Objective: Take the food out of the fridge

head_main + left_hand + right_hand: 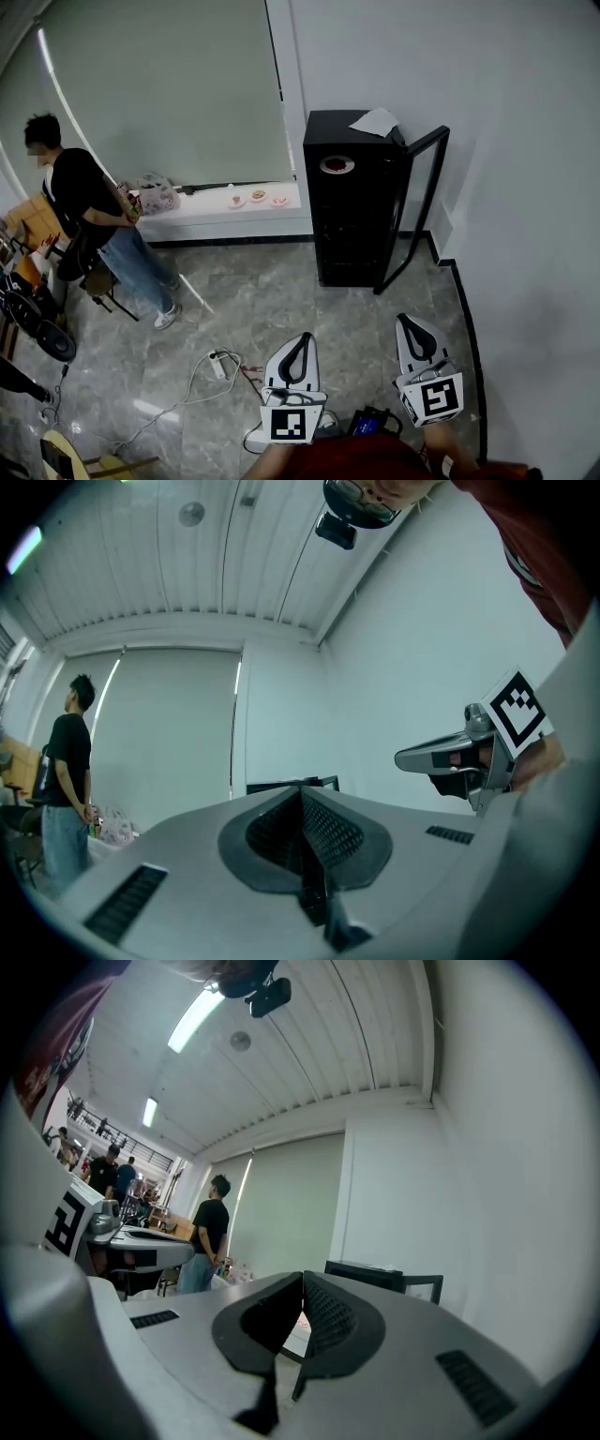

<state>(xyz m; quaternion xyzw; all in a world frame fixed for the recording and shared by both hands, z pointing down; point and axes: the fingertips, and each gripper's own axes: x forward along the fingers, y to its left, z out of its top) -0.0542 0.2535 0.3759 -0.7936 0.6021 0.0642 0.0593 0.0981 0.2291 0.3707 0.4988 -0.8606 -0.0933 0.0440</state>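
Note:
A black fridge (352, 211) stands against the right wall, a couple of metres ahead, with its glass door (419, 211) swung open to the right. A plate of food (337, 165) shows in its upper part. My left gripper (302, 336) and right gripper (406, 319) are held low over the floor, far short of the fridge, both shut and holding nothing. In the left gripper view the jaws (302, 791) meet, with the fridge top (281, 785) just above them. The right gripper view shows closed jaws (303, 1279) and the fridge (375, 1277) behind.
A person (94, 220) stands at the left near chairs. A low white ledge (202, 217) under the window carries small plates (257, 197) and a bag (157, 194). A power strip with cables (217, 364) lies on the floor. Paper (375, 122) rests on the fridge.

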